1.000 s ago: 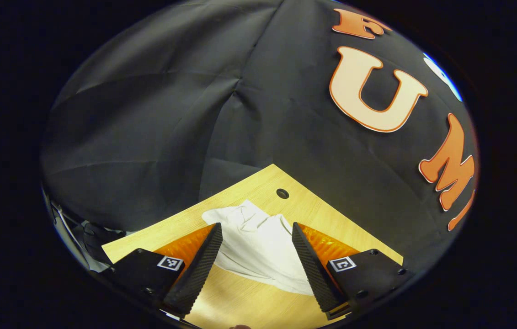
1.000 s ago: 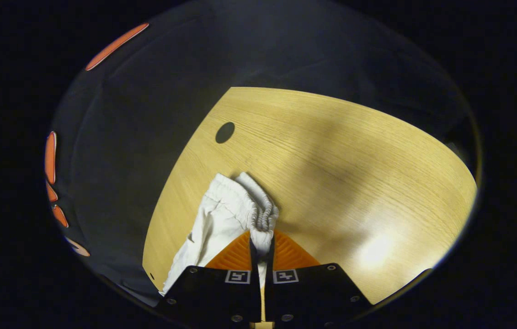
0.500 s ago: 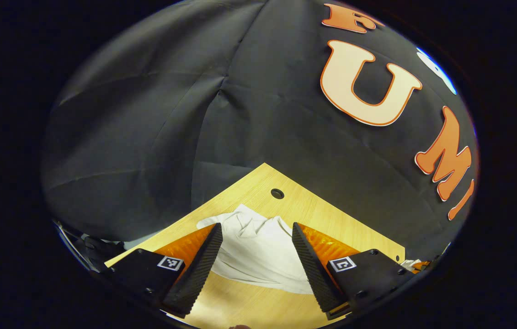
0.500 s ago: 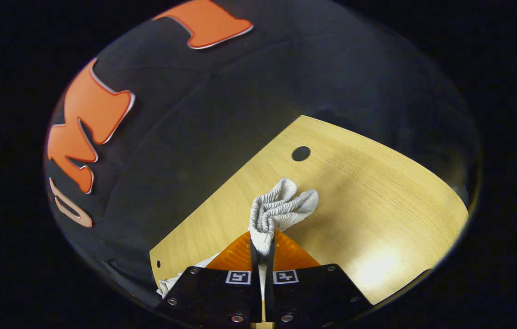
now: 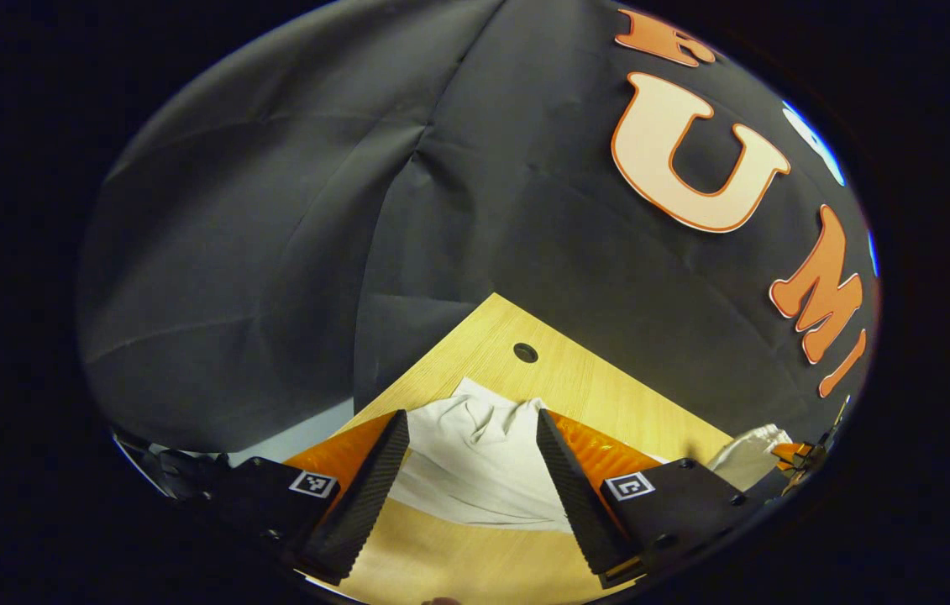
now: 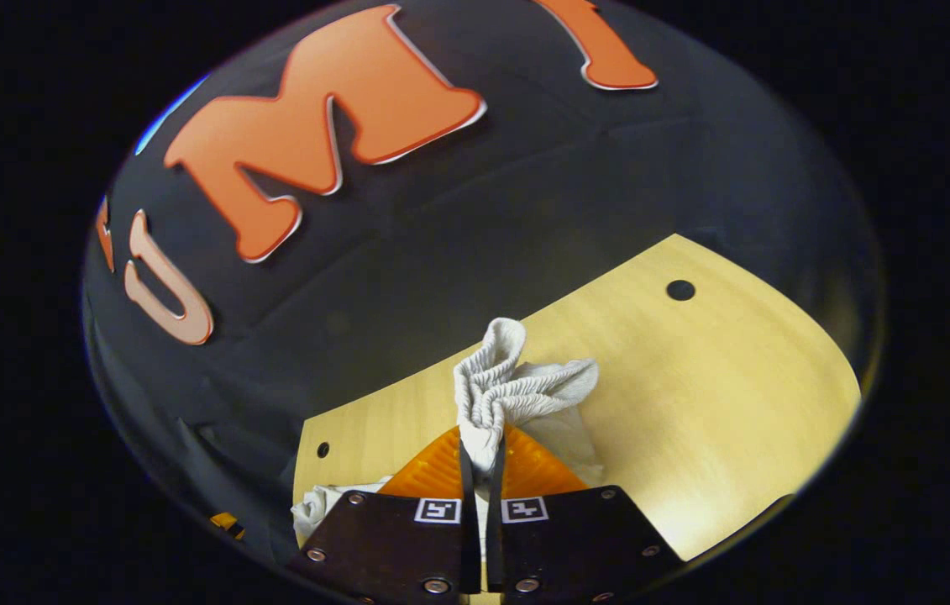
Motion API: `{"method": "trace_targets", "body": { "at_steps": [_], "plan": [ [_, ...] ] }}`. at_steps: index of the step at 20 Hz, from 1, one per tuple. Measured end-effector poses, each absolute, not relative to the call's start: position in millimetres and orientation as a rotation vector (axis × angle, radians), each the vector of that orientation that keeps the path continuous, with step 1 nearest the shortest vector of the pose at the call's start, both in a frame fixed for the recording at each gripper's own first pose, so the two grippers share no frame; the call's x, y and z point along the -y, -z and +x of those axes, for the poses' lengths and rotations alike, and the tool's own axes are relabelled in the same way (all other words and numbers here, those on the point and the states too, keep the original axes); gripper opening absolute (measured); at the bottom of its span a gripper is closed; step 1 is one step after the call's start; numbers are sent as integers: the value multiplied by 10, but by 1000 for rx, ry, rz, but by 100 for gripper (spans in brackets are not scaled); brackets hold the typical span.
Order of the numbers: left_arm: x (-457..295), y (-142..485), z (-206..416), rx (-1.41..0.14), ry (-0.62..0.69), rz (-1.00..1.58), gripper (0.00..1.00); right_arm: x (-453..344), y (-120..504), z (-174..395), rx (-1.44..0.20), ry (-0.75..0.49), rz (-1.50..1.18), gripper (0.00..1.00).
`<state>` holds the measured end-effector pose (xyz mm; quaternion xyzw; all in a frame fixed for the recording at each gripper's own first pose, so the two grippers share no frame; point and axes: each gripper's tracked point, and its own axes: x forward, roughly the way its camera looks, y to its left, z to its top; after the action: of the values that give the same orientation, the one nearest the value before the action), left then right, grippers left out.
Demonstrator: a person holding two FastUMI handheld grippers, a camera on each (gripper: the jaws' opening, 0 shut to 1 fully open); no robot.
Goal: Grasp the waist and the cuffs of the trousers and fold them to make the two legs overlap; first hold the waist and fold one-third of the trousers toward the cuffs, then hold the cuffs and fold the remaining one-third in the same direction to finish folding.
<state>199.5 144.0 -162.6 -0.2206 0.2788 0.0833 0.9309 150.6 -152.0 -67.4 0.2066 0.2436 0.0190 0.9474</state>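
Trousers, white crumpled cotton [image 5: 475,470], lie on the light wooden tabletop [image 5: 592,395] just beyond the left hand-held gripper [image 5: 472,496], jaws wide, empty. Right hand-held gripper [image 6: 480,466] pinches their ribbed waistband [image 6: 495,391] above that tabletop. Advice: seize a cuff before lifting.

Waistband [image 6: 495,391] now higher off the table [image 6: 735,395]

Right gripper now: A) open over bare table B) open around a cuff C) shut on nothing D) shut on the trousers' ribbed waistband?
D: in the right gripper view, the right gripper has both fingers pressed on the bunched waistband of the trousers, above the table.
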Motion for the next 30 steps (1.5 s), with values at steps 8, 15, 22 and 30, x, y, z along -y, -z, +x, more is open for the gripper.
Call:
{"method": "trace_targets", "body": {
  "at_steps": [8,15,22,30],
  "plan": [
    [-1451,1641,2161,-616,-117,-458,100,1662,648,1507,-600,-114,296,3],
    [-1495,1762,2184,-659,-113,-509,100,1669,630,1479,-722,-152,239,4],
    [-1422,2030,2139,-713,-103,-586,100,1720,585,1417,-831,-243,244,36],
    [-1197,2440,2079,-789,-100,-727,97,1874,610,1240,-850,-228,292,99]
  ]
}}
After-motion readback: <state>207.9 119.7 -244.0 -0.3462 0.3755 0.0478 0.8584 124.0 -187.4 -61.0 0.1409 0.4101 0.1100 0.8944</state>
